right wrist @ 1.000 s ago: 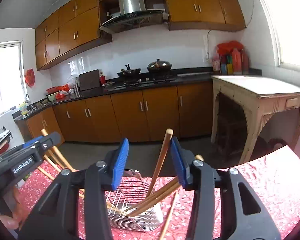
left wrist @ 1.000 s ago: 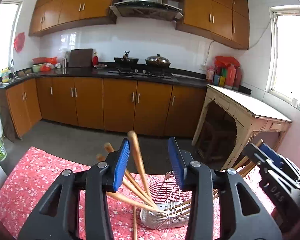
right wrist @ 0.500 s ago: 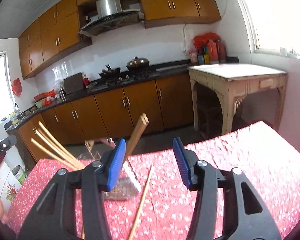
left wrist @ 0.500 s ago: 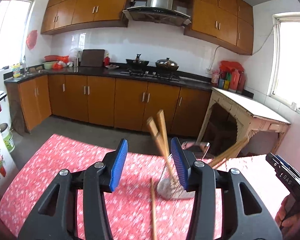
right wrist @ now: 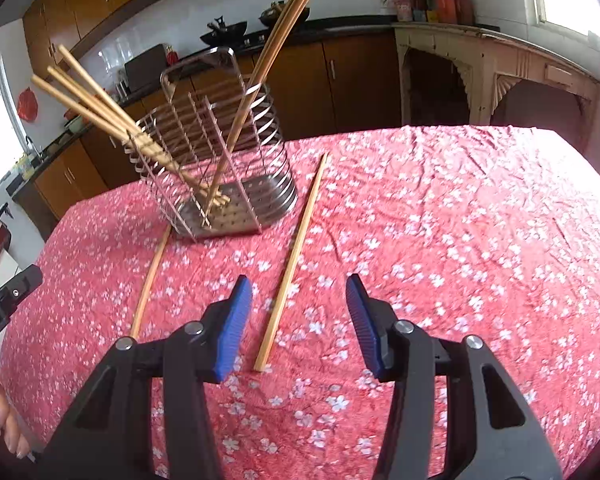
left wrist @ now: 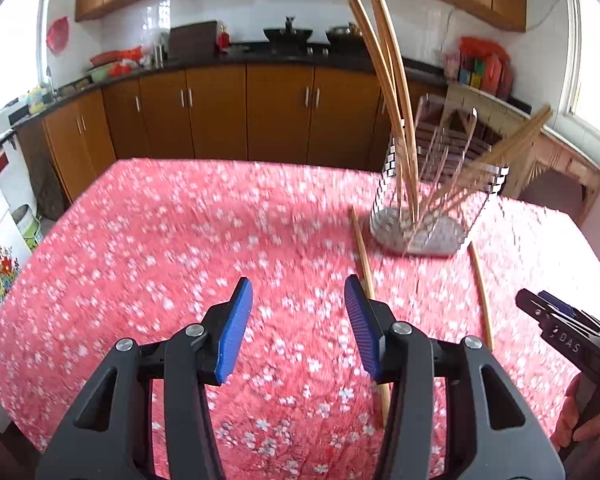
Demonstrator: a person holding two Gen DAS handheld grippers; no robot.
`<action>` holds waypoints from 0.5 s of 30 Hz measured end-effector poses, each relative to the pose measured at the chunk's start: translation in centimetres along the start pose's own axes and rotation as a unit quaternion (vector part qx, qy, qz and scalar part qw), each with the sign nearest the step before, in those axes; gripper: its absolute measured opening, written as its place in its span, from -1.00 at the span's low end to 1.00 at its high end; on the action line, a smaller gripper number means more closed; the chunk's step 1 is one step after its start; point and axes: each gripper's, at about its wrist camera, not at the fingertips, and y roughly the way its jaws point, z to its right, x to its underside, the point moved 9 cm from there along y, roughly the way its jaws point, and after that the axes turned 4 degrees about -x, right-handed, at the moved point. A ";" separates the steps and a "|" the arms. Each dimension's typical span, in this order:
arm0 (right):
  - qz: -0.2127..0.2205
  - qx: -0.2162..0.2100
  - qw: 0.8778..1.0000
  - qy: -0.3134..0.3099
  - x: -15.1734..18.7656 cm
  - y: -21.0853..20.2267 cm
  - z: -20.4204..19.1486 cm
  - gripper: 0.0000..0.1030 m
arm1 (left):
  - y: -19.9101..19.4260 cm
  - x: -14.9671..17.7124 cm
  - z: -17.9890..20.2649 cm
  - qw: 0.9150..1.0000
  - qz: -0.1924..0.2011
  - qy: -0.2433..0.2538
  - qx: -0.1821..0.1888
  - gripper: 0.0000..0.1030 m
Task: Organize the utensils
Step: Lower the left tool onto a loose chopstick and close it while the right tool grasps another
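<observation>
Right wrist view: both grippers, right [right wrist: 296,322] and left [left wrist: 296,330], are spread empty. The chopstick [right wrist: 292,264] at centre frame should be pinched mid-length, then tipped into the rack [right wrist: 212,148].

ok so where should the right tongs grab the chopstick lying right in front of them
Take the loose chopstick near its close end, coming straight down from above with the right tongs, pads on either side of the shaft. It lies flat on the tablecloth, running away toward the wire holder, with bare cloth on both sides.
</observation>
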 end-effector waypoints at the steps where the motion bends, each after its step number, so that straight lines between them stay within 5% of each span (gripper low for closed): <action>1: -0.009 0.001 1.000 -0.003 0.5 0.5 -0.2 -0.04 | 0.3 0.7 0.0 1.000 -0.006 0.002 0.003 -0.06; 8: -0.043 0.017 0.999 -0.029 1.7 2.8 -1.7 -0.05 | 2.1 3.3 2.0 0.999 -0.041 0.020 0.027 -0.06; 11: -0.042 0.032 0.998 -0.033 1.7 3.3 -1.3 -0.32 | 2.5 3.8 2.7 0.998 -0.051 0.023 0.038 -0.06; 13: -0.039 0.039 0.998 -0.033 1.5 3.3 -0.7 -0.74 | 2.8 4.2 3.2 0.997 -0.059 0.025 0.045 -0.06; 15: -0.038 0.032 0.999 -0.010 1.4 3.2 0.5 -0.84 | 3.2 4.5 3.9 0.996 -0.065 0.030 0.047 -0.06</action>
